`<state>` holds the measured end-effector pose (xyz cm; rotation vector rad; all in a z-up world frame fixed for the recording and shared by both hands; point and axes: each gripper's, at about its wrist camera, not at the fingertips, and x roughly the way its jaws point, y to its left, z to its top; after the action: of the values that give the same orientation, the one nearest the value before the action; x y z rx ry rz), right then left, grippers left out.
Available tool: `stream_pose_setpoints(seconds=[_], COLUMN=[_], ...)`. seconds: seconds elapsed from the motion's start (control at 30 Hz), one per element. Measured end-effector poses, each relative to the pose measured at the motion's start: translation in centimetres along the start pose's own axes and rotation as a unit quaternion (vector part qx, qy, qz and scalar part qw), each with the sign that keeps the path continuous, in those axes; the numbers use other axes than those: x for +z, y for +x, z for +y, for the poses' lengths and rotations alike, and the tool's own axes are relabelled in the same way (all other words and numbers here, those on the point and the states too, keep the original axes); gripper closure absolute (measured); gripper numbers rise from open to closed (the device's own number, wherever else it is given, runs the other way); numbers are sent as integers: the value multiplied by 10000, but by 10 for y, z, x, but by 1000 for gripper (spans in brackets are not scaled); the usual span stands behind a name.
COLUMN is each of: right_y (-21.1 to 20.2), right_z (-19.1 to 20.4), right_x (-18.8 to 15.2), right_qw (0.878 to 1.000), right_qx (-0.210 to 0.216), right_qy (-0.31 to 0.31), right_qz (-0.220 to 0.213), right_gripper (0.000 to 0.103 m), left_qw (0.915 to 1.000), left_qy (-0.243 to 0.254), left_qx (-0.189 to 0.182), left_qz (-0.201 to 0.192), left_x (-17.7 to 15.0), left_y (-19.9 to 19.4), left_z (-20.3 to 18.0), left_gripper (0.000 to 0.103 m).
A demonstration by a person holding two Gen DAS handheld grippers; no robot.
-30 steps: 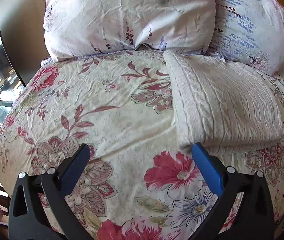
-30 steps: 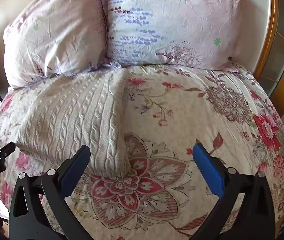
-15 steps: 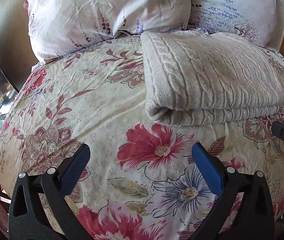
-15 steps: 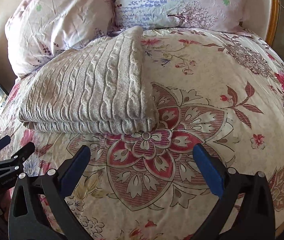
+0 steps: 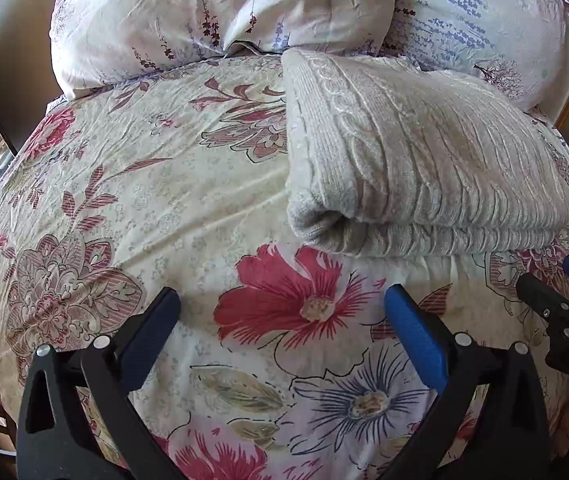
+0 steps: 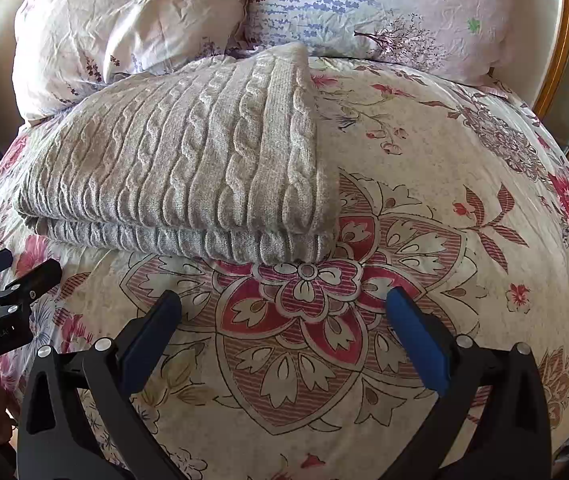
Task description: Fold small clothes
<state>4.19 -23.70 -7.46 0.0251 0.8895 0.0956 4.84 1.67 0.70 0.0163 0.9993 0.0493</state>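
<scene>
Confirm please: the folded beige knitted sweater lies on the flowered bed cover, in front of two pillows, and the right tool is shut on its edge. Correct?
Not quite. The right tool is open and holds nothing, as the right wrist view shows. The sweater does lie folded on the bed cover, before two pillows.

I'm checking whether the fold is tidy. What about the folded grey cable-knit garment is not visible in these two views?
- Folded grey cable-knit garment: sleeves and inner layers are tucked inside the fold in both views.
- Its far edge meets the pale floral pillows, so that edge's neatness is unclear.
- Its underside lies on the floral bedspread, hidden.
- What kind of garment it is: cannot tell.
</scene>
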Motion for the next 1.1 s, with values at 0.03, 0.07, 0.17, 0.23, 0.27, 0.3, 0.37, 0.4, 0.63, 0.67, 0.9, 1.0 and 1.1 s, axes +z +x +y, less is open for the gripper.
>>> stream_pose_setpoints(seconds=[0.03,0.07,0.17,0.23,0.27,0.3,0.37,0.4,0.63,0.67,0.9,1.0,1.1], right_y=[1,1,1,1,1,1,1,1,1,1,0,1,1], right_z=[0,0,1,1,1,1,1,1,1,1,1,1,1], right_x=[0,1,0,-1,-1,-1,-2,-2,-2,-2,-2,-2,-2], right_qw=[10000,10000,10000,10000,10000,9999,9999,9999,9999,9999,9999,9999,9999], right_qx=[-13,-32,-39,-46,-50,-51,-58,-60,-55,-56,-57,-57,-57], right_qy=[-20,-47,-52,-41,-36,-34,-27,-27,-33,-32,-32,-32,-32], right_qz=[-4,-6,-48,-68,-77,-86,-101,-105,-106,-106,-107,-108,-108], right_gripper=[1,1,1,1,1,1,1,1,1,1,1,1,1], left_qw=[10000,10000,10000,10000,10000,9999,9999,9999,9999,9999,9999,9999,9999], left_qy=[5,6,16,19,20,21,27,28,29,29,27,23,20], left_qx=[5,3,-2,-7,-7,-6,-3,-3,-2,-2,1,3,5], left_qz=[-24,-52,-79,-87,-96,-106,-124,-126,-125,-125,-124,-123,-125], left_x=[0,-1,0,0,0,0,0,0,0,0,-1,-1,-1], left_y=[-1,-1,-1,0,0,0,0,0,0,0,0,0,0], left_z=[-1,-1,-1,-1,-1,-1,-1,-2,-2,-2,-2,-2,-2], left_gripper=[2,2,2,2,2,2,2,2,2,2,2,2,2])
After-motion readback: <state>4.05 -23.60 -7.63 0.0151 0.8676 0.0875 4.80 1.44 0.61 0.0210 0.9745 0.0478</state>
